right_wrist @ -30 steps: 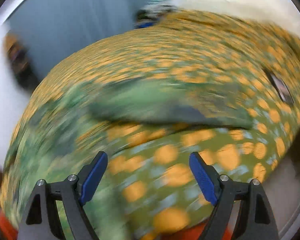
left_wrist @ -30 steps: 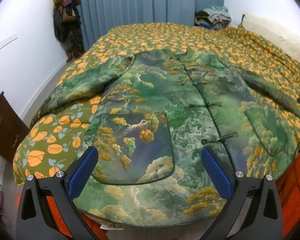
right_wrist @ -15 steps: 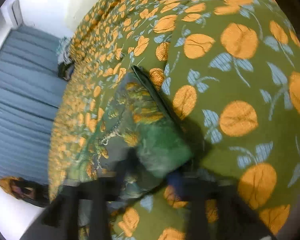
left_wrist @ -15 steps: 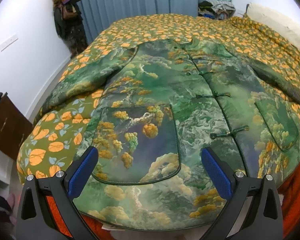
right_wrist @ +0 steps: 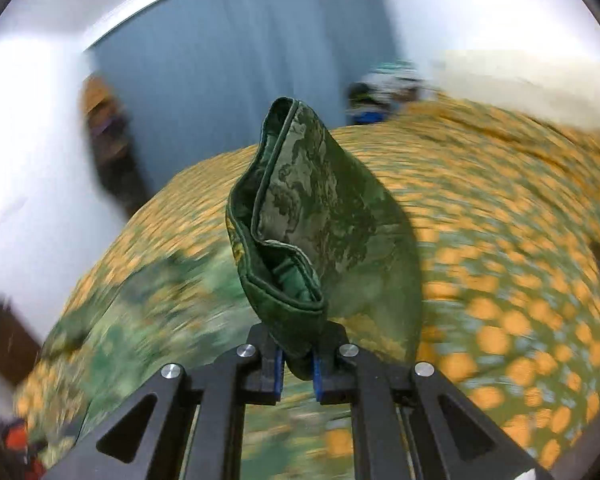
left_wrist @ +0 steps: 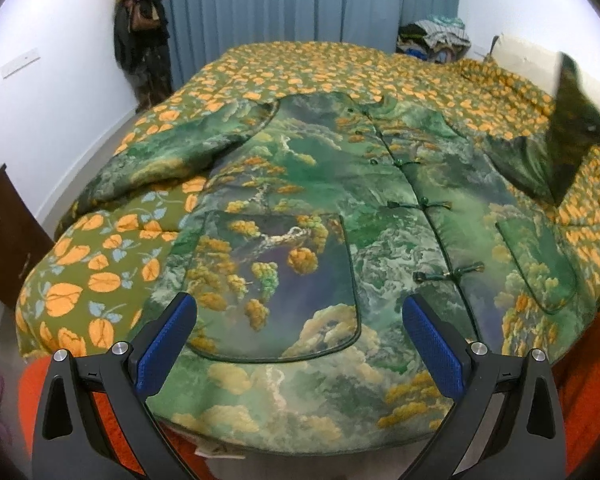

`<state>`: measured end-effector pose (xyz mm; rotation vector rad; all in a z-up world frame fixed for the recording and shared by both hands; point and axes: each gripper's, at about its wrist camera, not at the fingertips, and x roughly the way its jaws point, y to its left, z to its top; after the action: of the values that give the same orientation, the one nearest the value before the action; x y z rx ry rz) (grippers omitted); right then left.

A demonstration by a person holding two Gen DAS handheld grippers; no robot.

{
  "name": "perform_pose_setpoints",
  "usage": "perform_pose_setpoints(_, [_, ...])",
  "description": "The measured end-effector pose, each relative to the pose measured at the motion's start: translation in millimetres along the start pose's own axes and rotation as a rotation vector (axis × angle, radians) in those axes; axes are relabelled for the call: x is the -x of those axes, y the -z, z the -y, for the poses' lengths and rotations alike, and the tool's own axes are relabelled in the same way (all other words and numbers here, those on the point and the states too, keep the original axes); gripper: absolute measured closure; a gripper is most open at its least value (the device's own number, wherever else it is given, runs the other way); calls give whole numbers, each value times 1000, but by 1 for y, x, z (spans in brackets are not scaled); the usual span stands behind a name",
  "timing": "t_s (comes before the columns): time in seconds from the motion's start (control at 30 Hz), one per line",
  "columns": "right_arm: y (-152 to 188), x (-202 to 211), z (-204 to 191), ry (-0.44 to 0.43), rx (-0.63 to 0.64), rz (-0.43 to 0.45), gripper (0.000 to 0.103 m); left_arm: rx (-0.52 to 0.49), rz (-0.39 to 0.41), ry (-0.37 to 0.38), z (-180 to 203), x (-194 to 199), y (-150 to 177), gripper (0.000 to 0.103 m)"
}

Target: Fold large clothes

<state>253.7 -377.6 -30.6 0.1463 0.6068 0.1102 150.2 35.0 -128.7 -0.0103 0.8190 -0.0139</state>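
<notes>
Left wrist view. A green landscape-print jacket (left_wrist: 340,208) lies front-up and buttoned on a bed with an orange-leaf quilt (left_wrist: 88,264). The left gripper (left_wrist: 300,328) hovers over the near hem, jaws wide apart, touching nothing. One sleeve (left_wrist: 160,160) lies flat at left; the other sleeve (left_wrist: 572,120) is raised off the quilt at right (its holder apparently out of frame). Blue curtains (left_wrist: 300,0) hang behind.

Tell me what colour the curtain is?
Blue-grey curtain, clearest in the left wrist view.

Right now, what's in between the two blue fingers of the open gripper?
In the left wrist view, the jacket's big patch pocket lies between the left gripper's blue fingers, with nothing gripped.
</notes>
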Motion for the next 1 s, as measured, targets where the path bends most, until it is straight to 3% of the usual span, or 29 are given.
perform_pose_setpoints(0.07, [21,-20,-50,-29,93,-43,93,14,4,4,-5,3,3,1])
perform_pose_setpoints(0.27, [96,-65,-123,-56,202,-152,89,48,-24,47,-14,3,9,1])
perform_pose_setpoints(0.3, [106,-70,-128,-60,197,-178,84,52,-26,55,-15,3,9,1])
perform_pose_setpoints(0.33, [119,-78,-132,-77,180,-235,65,59,-28,71,-16,4,9,1])
perform_pose_setpoints(0.37, [130,-82,-133,-102,156,-285,53,67,-31,97,-17,5,7,1])
perform_pose_setpoints(0.4, [134,-79,-130,-123,139,-301,33,77,-34,131,-17,6,5,1])
perform_pose_setpoints(0.43, [139,-70,-131,-152,121,-301,30,87,-34,176,-17,7,3,1])
perform_pose_setpoints(0.6, [141,-15,-120,-163,175,-257,30,100,-72,530,8,-1,-39,1])
perform_pose_setpoints(0.67, [143,4,-109,-153,173,-219,30,91,-162,657,34,-24,-65,1])
perform_pose_setpoints(0.77, [144,18,-96,-123,155,-182,29,112,-285,749,73,-76,-95,2])
perform_pose_setpoints(0.8, [145,20,-91,-119,139,-182,28,112,-312,745,83,-92,-99,6])
perform_pose_setpoints(0.83, [146,17,-89,-123,126,-186,28,111,-348,736,93,-109,-102,18])
perform_pose_setpoints(0.9, [144,17,-85,-128,100,-183,28,121,-473,710,116,-149,-99,30])
perform_pose_setpoints(1.0, [141,23,-84,-143,113,-153,28,130,-550,632,134,-176,-86,31])
